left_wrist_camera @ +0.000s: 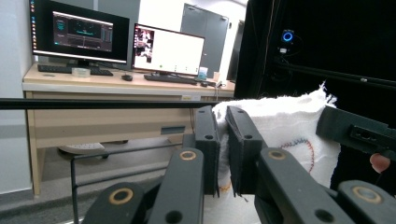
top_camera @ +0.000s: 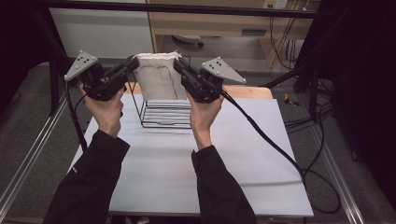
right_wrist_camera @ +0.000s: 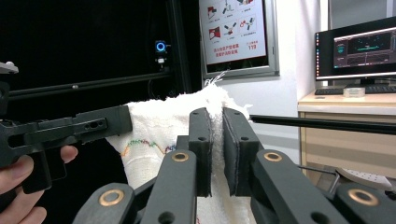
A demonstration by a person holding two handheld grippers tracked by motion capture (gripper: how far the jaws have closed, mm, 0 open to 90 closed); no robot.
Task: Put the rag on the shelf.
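Both grippers, left (top_camera: 132, 64) and right (top_camera: 180, 64), pinching top corners of white cloth (top_camera: 159, 79), held hanging above wire rack (top_camera: 166, 112) on table (top_camera: 154, 163). Risks: frayed corner slipping out; hem snagging rack wires; uneven tension skewing cloth.

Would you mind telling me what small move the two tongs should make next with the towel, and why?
Probably lower it toward the rack: both tongs, left and right, pinch the towel's top corners, and it hangs spread just above the rack.
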